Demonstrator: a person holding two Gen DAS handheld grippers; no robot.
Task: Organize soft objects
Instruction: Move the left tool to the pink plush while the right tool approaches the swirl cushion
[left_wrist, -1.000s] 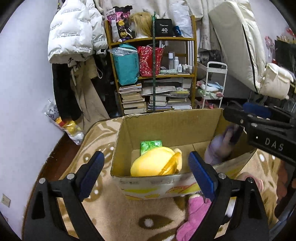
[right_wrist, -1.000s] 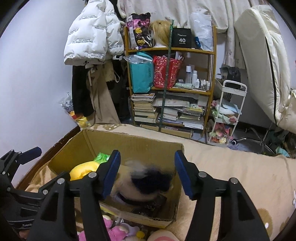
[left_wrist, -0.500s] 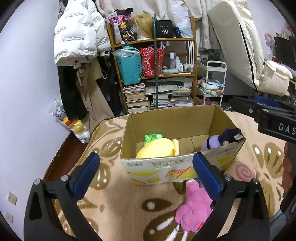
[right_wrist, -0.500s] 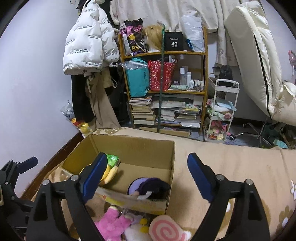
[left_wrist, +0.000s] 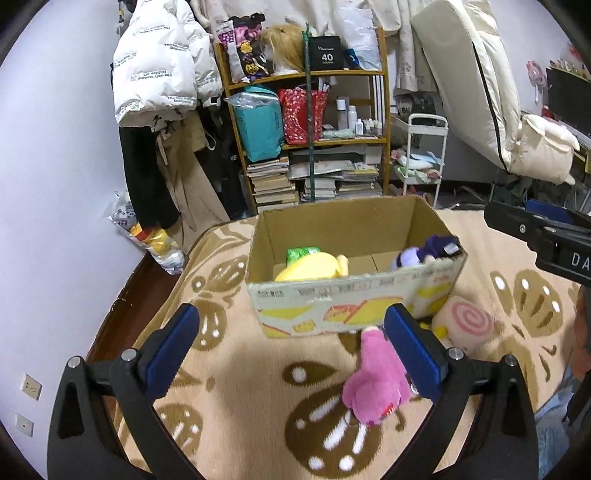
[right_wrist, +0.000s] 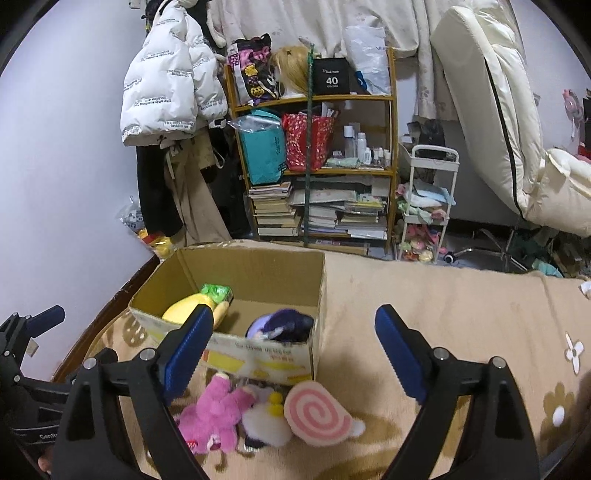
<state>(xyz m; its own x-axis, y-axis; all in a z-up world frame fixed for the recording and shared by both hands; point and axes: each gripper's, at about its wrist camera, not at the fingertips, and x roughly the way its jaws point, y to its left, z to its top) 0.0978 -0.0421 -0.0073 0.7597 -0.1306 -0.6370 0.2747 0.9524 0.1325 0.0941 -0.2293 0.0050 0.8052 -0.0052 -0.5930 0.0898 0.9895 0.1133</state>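
Both your grippers, left (left_wrist: 291, 347) and right (right_wrist: 293, 349), hold their jaws wide and empty; the fuzzy pink plush toy (left_wrist: 373, 387) lies lengthwise, apparently pointing toward the brown cardboard box (left_wrist: 351, 295).

You've got a brown cardboard box (right_wrist: 255, 273) with yellow print, a yellow plush (left_wrist: 308, 267), a purple one (right_wrist: 280, 325), a pink toy (right_wrist: 216, 415), and a pink-spiralled cushion (right_wrist: 317, 415) on the tan patterned blanket (left_wrist: 240, 391)
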